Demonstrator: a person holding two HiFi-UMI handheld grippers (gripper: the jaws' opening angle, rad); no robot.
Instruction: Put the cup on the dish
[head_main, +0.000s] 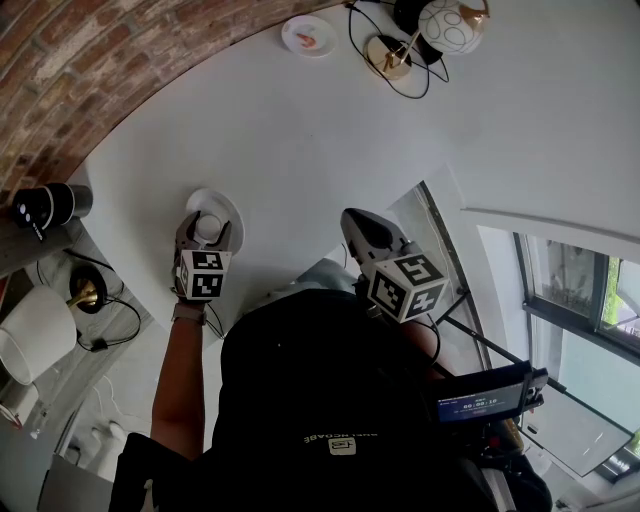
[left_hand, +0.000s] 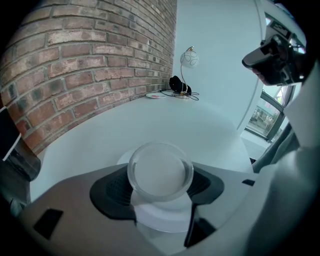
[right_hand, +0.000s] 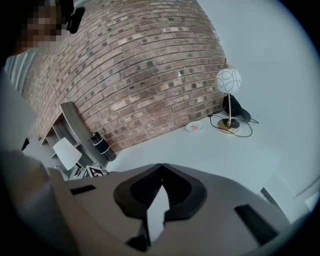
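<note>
A clear glass cup (left_hand: 160, 172) stands between the jaws of my left gripper (left_hand: 161, 186), whose dark pads (left_hand: 116, 189) lie against its sides. Under the cup is a round white dish (left_hand: 125, 156) on the white table. In the head view the cup (head_main: 208, 226) and left gripper (head_main: 207, 236) sit over the dish (head_main: 231, 207), left of centre. My right gripper (head_main: 362, 228) hangs over the table to the right, away from the dish. Its jaws (right_hand: 161, 169) meet at the tips with nothing between them.
A globe lamp (head_main: 450, 25) with black cable and a small plate (head_main: 307, 36) stand at the far side of the table. A brick wall (head_main: 70, 70) runs along the left. A black cylinder (head_main: 50, 204) and a white lampshade (head_main: 35, 335) sit beyond the table's left edge.
</note>
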